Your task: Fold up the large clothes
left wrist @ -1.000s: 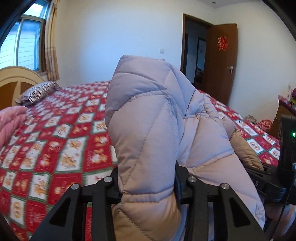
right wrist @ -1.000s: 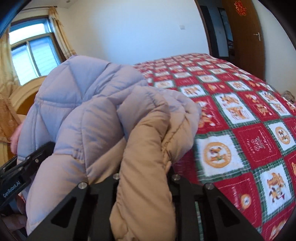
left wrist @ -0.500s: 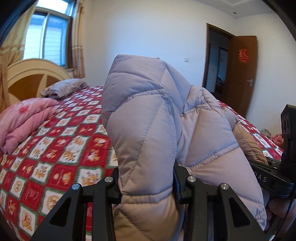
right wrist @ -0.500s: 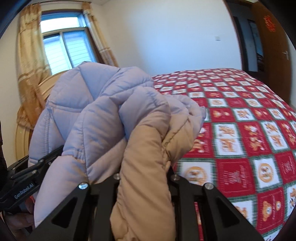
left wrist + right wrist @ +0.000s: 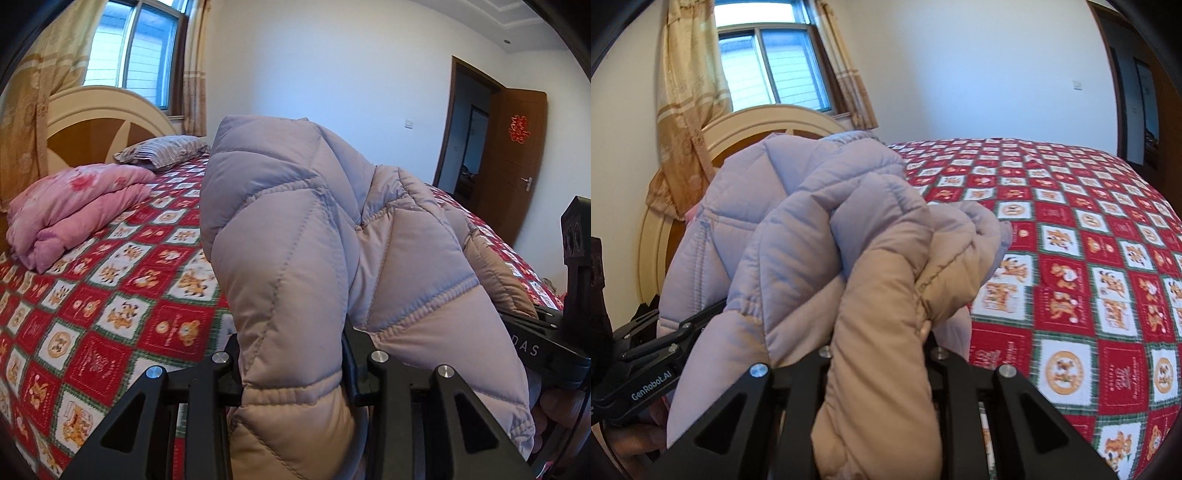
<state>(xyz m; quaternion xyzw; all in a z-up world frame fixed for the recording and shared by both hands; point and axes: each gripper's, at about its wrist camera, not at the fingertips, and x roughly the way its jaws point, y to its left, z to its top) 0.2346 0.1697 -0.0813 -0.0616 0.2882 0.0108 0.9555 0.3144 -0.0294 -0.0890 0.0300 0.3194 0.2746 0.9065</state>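
Above the red patterned bed, the left tool is squeezing a fold of the puffy lilac coat. Just beside it, the right tool is pinching the coat's tan lining.

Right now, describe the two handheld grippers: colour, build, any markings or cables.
Both grippers are matte black. The left gripper and the right gripper each show two angular, triangular-cutout finger arms fastened with round silver screws. Seen from the other camera, the left one's side bears white "GenRobot.AI" lettering; the right one's shows white letters "DAS" and a thin black cable.
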